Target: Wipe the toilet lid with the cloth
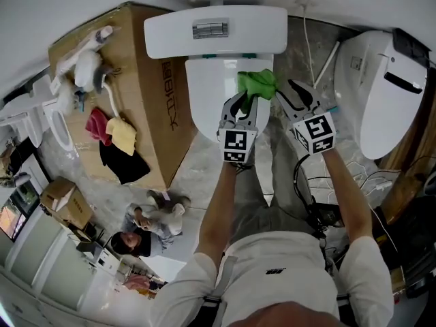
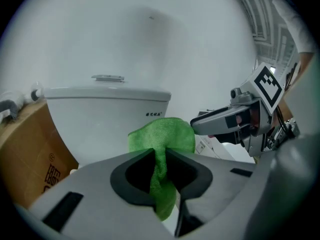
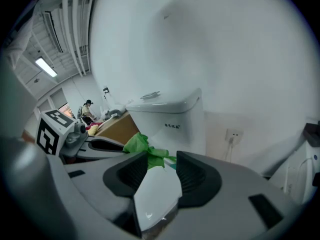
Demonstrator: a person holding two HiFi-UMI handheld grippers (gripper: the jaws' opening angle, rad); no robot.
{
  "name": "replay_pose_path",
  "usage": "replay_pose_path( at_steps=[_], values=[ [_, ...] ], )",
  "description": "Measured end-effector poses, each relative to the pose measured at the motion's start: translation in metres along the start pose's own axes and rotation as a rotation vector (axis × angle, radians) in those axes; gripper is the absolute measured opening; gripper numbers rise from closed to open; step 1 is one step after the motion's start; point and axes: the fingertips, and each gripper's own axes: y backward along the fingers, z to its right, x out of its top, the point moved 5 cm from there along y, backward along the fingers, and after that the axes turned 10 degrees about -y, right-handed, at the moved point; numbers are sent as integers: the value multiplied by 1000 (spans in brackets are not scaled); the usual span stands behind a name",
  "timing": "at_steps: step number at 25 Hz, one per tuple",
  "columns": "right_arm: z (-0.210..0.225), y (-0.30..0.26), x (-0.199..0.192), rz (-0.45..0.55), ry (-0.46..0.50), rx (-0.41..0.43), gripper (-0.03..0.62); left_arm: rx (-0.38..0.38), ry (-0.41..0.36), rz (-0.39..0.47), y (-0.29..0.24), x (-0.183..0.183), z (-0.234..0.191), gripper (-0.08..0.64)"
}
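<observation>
Toilet tank (image 2: pixel 107 119): small dark brand mark on the front, upper right; letters too small to read.
Cardboard box (image 1: pixel 160 87): large dark print on its side, turned sideways, not legible; reddish print in the left gripper view, also unreadable.
Marker cubes (image 1: pixel 236 145): black-and-white square codes, no letters.

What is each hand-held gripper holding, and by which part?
The left hand-held gripper pinches the green cloth at its bunched middle; the right hand-held gripper holds nothing.

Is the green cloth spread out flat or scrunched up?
Scrunched up. The cloth bunches in folds, pinched between the jaws of the left gripper.
</observation>
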Motion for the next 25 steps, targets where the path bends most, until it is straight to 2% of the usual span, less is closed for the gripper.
replay_pose_path(
  at_steps=[8,16,25],
  values=[
    [27,-20,-27,23,-90,-89,189,-70,-5,-25,-44,-31,0,81],
    [42,-38,-50,9,-77,-87,189,-116,-10,-34,-83,-52,9,81],
    [65,-57,-73,-4,-105,-84,201,-157,-27,-54,-122,-70,18,81]
  ],
)
